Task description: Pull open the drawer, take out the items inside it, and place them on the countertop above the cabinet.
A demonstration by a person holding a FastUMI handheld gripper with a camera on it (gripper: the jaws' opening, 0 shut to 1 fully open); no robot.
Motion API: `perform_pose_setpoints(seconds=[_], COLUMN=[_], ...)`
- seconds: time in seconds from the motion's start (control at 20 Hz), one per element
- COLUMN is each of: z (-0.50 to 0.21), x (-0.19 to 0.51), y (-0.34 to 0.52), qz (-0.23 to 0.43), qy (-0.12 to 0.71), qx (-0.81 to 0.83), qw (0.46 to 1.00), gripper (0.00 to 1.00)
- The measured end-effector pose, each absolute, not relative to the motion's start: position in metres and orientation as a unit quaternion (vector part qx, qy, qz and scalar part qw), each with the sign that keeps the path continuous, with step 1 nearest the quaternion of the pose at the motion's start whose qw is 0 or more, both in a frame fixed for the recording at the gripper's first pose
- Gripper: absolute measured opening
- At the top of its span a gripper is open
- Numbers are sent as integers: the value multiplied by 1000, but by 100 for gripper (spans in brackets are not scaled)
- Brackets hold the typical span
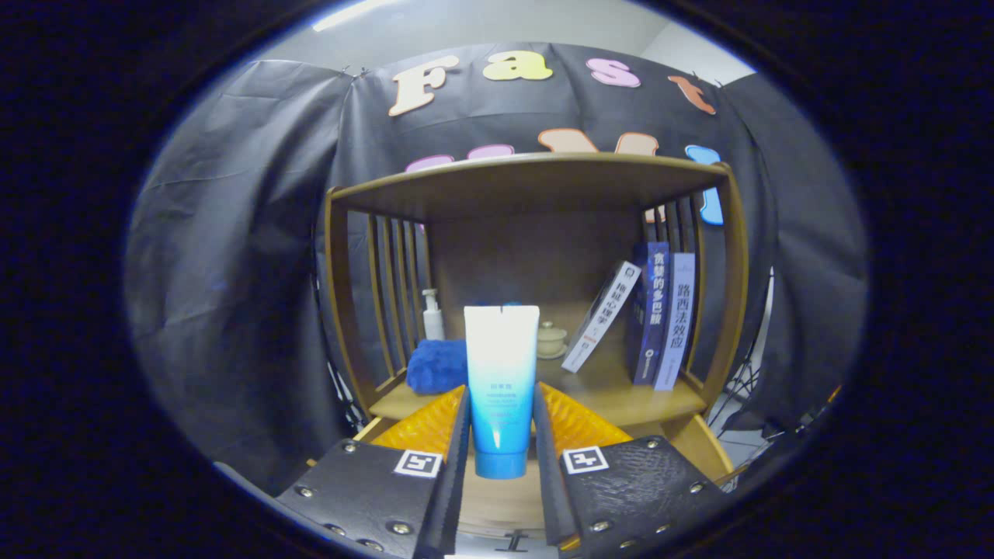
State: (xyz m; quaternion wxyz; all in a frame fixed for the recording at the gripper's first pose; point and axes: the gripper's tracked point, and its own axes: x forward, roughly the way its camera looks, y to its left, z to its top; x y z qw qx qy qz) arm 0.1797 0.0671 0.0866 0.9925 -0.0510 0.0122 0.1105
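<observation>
Tongs [501, 435] clamp tube [501, 373] upright before open shelf [543, 388].

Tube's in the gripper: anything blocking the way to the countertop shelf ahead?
Nothing visible. The gripper is shut on the tube; the wooden countertop just beyond it is bare in the middle. The blue towel sits left, the books right, a small lidded cup behind.

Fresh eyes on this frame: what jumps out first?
A white-to-blue squeeze tube stands cap down between the gripper fingers, which are shut on it, in front of a wooden shelf unit. On the shelf behind it sit a folded blue towel and a pump bottle to one side, a small lidded cup just past the tube, and three books, one leaning.
</observation>
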Motion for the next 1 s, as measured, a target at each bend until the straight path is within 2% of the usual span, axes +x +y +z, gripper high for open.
perform_pose_setpoints(seconds=[0.35,1.0], z=[85,-40], x=[237,350], y=[61,63], qz=[82,54], qy=[9,134], qx=[-40,4], qw=[996,990], gripper=[42,43])
